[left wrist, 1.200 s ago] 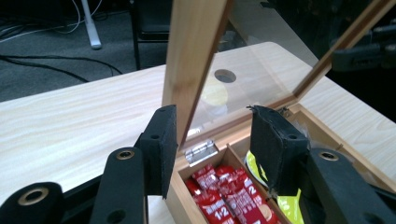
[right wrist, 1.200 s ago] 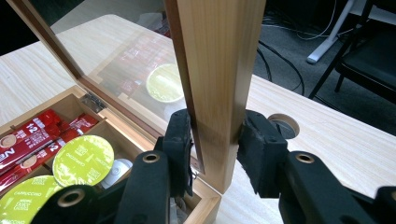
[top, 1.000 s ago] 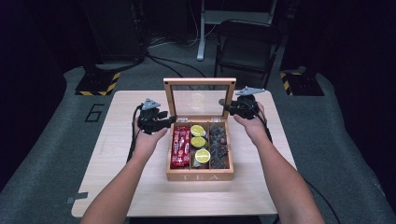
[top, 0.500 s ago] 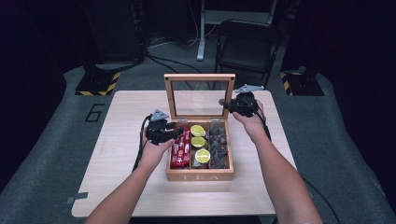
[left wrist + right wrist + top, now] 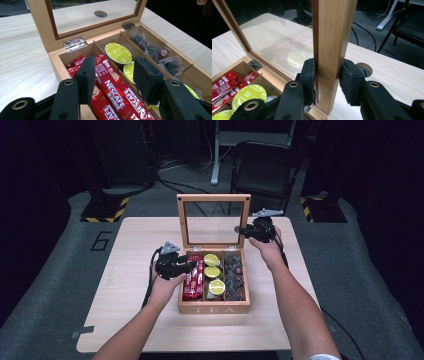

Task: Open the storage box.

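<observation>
Pale wood makes up the table (image 5: 125, 270), which stands on grey carpet in a dark room. Both forearms reach forward from the near edge. The left hand (image 5: 165, 285) carries the left gripper (image 5: 186, 266) low over the near-left part of the wooden tea box (image 5: 212, 309), its jaws spread apart and holding nothing. Between and below them, in the left gripper view, lie the red Nescafe sachets (image 5: 113, 92) in the left compartment, not touched by either pad. Beside them sit the green capsules (image 5: 118, 53) in the middle compartment and the clear tea bags (image 5: 160, 53) in the right one. Farther off, the right hand (image 5: 267, 249) is raised, and the right gripper (image 5: 327, 75) is clamped on the right upright of the glass lid (image 5: 332, 37), which stands open and upright. Behind the table stands a folding chair (image 5: 265, 170).
</observation>
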### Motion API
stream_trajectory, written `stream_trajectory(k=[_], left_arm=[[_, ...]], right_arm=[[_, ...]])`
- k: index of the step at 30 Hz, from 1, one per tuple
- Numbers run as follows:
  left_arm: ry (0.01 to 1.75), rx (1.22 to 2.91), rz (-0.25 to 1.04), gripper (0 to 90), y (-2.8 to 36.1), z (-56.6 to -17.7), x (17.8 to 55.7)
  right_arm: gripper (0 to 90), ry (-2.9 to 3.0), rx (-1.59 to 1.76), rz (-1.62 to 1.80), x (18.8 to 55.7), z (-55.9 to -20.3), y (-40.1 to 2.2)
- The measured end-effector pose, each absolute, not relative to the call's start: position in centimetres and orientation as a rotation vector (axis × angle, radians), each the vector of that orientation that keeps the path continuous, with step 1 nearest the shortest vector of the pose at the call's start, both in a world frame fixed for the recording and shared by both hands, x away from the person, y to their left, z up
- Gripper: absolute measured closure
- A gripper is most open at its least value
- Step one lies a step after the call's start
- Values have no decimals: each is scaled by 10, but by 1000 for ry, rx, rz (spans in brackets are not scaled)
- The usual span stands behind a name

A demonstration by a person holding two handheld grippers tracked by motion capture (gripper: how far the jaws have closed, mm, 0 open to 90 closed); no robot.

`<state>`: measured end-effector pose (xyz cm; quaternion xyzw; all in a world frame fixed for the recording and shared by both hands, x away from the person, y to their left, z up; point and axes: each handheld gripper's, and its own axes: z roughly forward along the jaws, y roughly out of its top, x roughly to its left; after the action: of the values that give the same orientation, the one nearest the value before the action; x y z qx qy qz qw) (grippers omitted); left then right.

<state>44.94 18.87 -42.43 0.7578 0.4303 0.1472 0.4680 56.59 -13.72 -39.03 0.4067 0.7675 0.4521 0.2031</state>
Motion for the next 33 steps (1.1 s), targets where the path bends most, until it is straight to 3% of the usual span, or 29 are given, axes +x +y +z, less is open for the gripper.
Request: stream_trajectory(k=[33], left_arm=[[1110, 1891, 347, 457, 169, -451, 421]], right_arm=[[645, 2150, 1192, 1262, 582, -392, -135]])
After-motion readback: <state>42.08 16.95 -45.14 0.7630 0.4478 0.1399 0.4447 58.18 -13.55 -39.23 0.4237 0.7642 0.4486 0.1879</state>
